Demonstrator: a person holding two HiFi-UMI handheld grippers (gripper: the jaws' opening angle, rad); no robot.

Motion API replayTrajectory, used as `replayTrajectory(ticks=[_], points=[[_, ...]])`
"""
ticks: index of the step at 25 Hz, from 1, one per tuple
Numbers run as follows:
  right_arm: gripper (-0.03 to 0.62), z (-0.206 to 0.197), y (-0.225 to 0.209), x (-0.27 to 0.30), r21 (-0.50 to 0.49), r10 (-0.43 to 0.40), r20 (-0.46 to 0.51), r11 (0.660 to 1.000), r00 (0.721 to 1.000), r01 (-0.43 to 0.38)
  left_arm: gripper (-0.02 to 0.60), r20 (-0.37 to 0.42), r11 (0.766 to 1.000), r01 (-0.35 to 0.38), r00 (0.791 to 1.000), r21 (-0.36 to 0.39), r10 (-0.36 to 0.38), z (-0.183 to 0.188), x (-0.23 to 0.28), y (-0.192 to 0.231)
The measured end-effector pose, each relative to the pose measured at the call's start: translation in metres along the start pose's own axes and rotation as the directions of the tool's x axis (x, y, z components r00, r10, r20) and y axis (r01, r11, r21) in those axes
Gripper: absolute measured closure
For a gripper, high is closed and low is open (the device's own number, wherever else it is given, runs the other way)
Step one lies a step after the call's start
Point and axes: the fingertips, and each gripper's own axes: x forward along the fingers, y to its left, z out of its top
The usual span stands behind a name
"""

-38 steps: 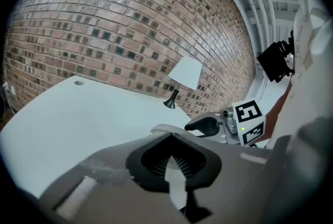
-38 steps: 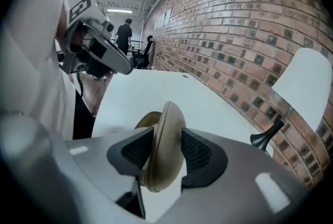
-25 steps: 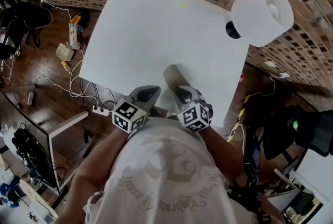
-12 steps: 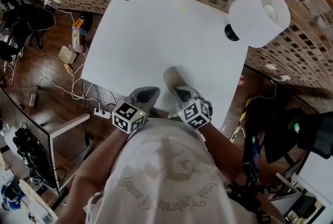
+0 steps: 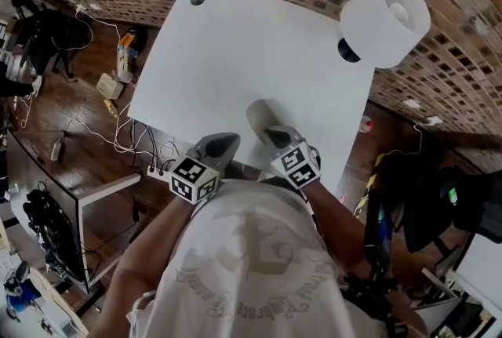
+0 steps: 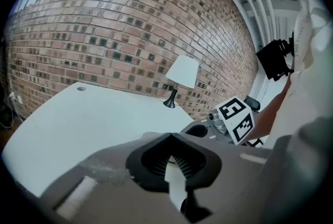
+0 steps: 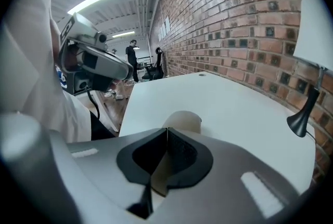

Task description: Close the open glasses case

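Note:
The beige glasses case lies on the white table near its front edge, and its lid looks down. My right gripper is shut, its tips right behind the case; in the right gripper view the case rises just past the closed tips of the right gripper. My left gripper is to the left of the case, over the table's edge, apart from it. In the left gripper view the left gripper has its tips together with nothing between them.
A white-shaded lamp on a black base stands at the table's far right corner. A cable hole is at the far left corner. Cables and a power strip lie on the wooden floor at left. A brick wall runs behind.
The right gripper's marker cube has turned a little. The case and the left gripper stay where they were; the head view has shifted slightly.

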Motion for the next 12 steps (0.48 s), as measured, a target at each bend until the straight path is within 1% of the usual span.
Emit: replayTrajectory(ticks=[3,6,12], points=[[0.585,0.003,-0.005,-0.007,0.011,-0.011,0.035,1.0,0.999,0.011,0.58,0.003,0.999,-0.032,0.999,-0.015,0.032,-0.007,-0.008,-0.001],[0.585,0.005,-0.008,-0.016,0.04,-0.008,0.063,0.999,0.998,0.005,0.58,0.011,0.998,-0.053,0.999,-0.028,0.054,-0.013,-0.014,-0.005],[0.585,0.016,-0.006,-0.037,0.099,-0.01,0.134,0.995,0.991,-0.003,0.58,0.029,0.998,-0.062,0.998,-0.03,0.062,-0.021,-0.017,-0.022]])
